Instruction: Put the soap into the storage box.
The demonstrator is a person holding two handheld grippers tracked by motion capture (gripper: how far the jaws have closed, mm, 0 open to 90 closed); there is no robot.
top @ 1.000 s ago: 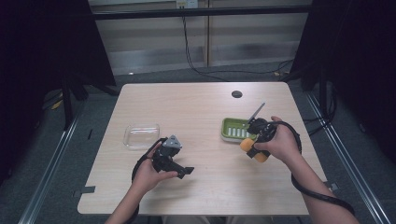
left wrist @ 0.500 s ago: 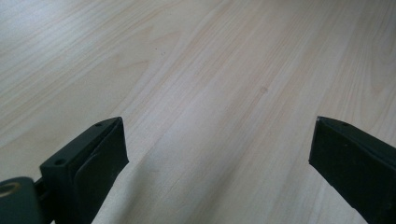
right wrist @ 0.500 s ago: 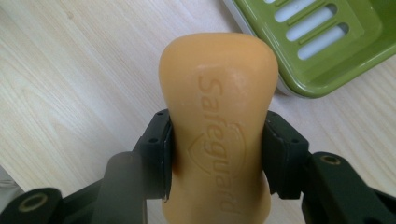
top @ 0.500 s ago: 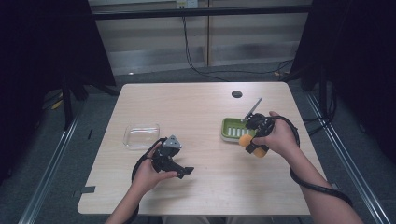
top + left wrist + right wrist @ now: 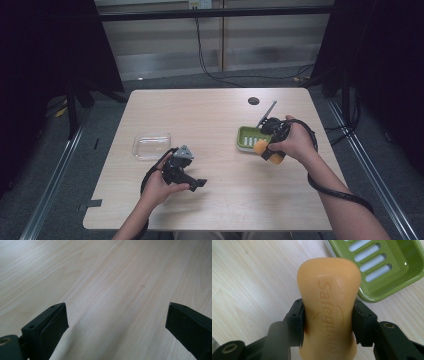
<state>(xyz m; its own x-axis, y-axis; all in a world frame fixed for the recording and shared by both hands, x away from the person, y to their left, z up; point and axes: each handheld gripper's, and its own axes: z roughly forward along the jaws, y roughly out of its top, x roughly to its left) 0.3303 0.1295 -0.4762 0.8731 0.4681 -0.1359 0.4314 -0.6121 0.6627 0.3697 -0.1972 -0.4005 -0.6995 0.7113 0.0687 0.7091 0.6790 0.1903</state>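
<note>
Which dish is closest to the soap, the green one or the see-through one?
The green dish; the soap hangs beside it. The see-through dish lies across the table.

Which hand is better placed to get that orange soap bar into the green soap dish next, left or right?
Right. The right gripper is shut on the soap bar, right beside the green soap dish. The left gripper is open over bare table, well away from the dish.

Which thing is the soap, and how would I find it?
Look at the right side of the wooden table, beside the green soap dish. The right gripper squeezes the soap there. It is the orange bar stamped "Safeguard".
</note>
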